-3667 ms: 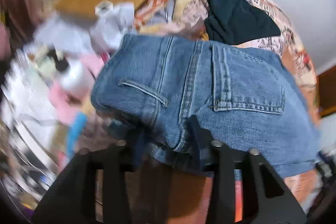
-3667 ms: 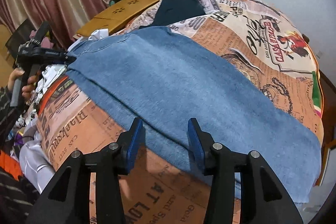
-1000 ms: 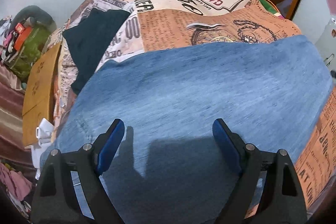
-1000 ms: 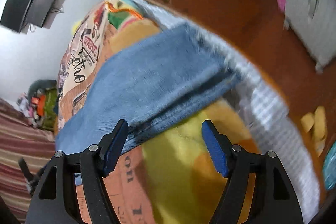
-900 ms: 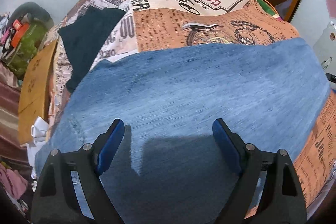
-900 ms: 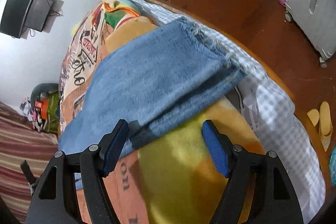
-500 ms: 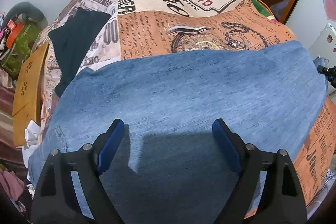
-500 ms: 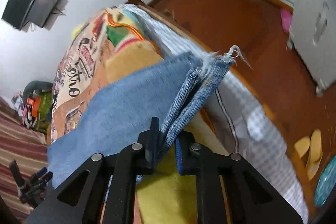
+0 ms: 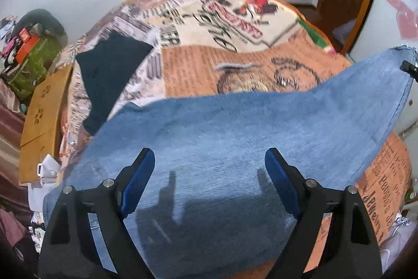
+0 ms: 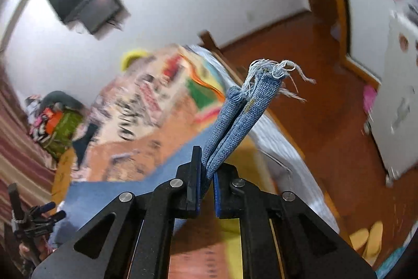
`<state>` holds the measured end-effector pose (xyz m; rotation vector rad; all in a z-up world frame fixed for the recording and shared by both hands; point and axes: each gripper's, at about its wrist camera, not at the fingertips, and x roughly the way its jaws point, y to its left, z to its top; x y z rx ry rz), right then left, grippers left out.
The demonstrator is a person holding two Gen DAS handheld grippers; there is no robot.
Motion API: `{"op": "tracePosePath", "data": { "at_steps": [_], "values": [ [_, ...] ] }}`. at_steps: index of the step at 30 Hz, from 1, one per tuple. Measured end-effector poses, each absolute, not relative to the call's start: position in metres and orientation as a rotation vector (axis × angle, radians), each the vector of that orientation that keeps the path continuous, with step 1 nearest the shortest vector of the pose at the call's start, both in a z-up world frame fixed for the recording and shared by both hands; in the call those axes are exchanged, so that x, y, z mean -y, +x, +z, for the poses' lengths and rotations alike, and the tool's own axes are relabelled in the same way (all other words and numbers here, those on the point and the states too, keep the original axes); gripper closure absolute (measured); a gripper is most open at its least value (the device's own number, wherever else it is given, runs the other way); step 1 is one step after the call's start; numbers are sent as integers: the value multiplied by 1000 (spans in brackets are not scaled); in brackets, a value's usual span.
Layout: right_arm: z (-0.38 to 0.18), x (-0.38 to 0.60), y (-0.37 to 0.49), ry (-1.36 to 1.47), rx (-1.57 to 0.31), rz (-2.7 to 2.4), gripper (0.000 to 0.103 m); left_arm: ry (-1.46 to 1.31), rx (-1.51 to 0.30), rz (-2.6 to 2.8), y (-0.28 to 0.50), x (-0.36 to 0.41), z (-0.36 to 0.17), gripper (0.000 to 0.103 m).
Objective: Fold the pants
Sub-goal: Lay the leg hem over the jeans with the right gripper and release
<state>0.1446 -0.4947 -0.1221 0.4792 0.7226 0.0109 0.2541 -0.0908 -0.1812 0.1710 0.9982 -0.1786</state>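
Observation:
Blue jeans (image 9: 235,137) lie lengthwise across a bed with a newspaper-print cover (image 9: 209,64). My left gripper (image 9: 209,174) is open and hovers just above the middle of the jeans. My right gripper (image 10: 206,174) is shut on the frayed leg hems (image 10: 243,117) and holds them lifted off the bed. In the left wrist view the raised hem end (image 9: 392,64) rises at the far right, with the right gripper's tip (image 9: 408,67) at the edge. The left gripper also shows in the right wrist view (image 10: 34,221) at the lower left.
A dark folded garment (image 9: 109,69) lies on the bed's far left. A wooden board (image 9: 41,122) and clutter (image 9: 28,49) stand beside the bed. A wooden floor (image 10: 326,109), a white cabinet (image 10: 399,106) and sandals (image 10: 368,239) lie past the bed's foot. A TV (image 10: 88,4) hangs on the wall.
My right gripper closed on the leg hems at the bed's foot and lifted them up. My left gripper let go of the waist earlier and now stays open over the jeans.

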Motion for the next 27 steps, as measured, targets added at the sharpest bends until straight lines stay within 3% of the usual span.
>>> {"op": "tracePosePath", "data": {
  "at_steps": [12, 27],
  "values": [
    [-53, 375, 161, 312, -563, 247, 97, 62, -820, -132, 217, 33, -127, 10],
    [-95, 228, 195, 143, -695, 568, 97, -48, -789, -59, 188, -30, -122, 10]
  ]
}}
